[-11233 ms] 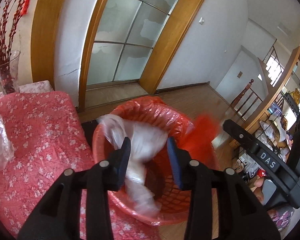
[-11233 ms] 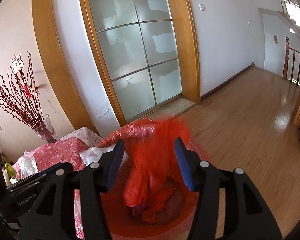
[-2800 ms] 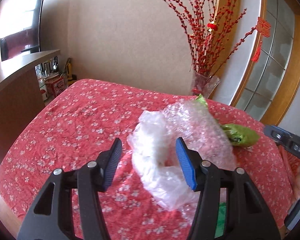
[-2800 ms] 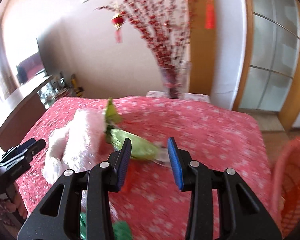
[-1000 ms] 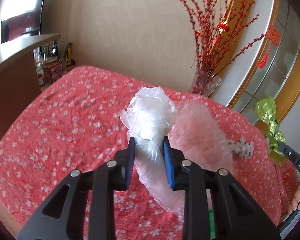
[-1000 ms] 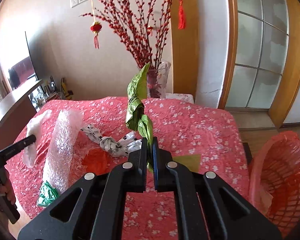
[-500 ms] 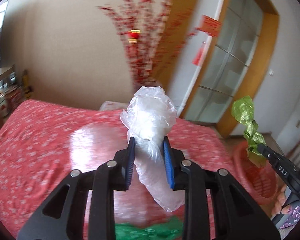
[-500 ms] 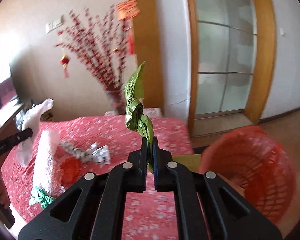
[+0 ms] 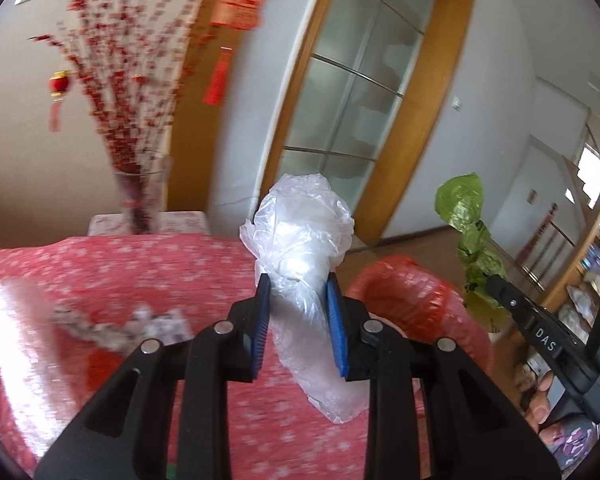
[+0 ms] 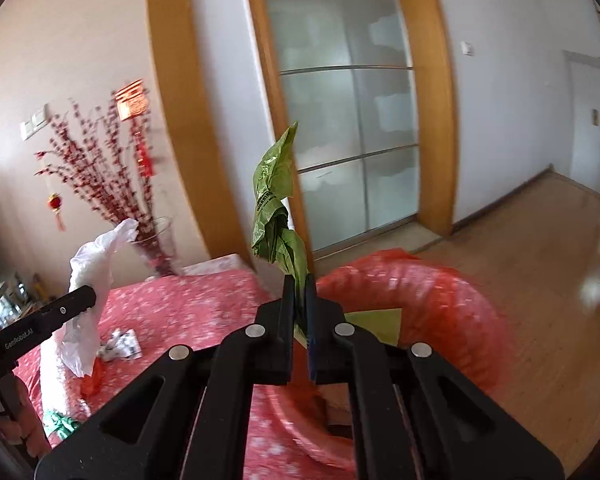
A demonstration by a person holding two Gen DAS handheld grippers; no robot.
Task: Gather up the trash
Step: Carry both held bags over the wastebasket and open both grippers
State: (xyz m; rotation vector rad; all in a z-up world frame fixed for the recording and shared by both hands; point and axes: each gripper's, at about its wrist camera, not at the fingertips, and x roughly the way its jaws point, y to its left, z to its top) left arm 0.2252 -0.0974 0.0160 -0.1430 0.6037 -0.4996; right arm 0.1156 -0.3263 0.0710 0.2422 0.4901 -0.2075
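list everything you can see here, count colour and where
clear plastic bag: 1, whitish, pinched in left gripper
green wrapper: 1, lime, pinched in right gripper
basket: 1, red with red liner, past the table edge
tablecloth: 1, red floral, on table
vase of red branches: 1, clear glass, far table end
crumpled scraps: several, white, orange, green, on cloth
glass door: 1, frosted, wood frame
left gripper: 1, black, blue pads
right gripper: 1, black, shut

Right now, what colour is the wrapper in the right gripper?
Light green wrapper, clearest in the right wrist view.
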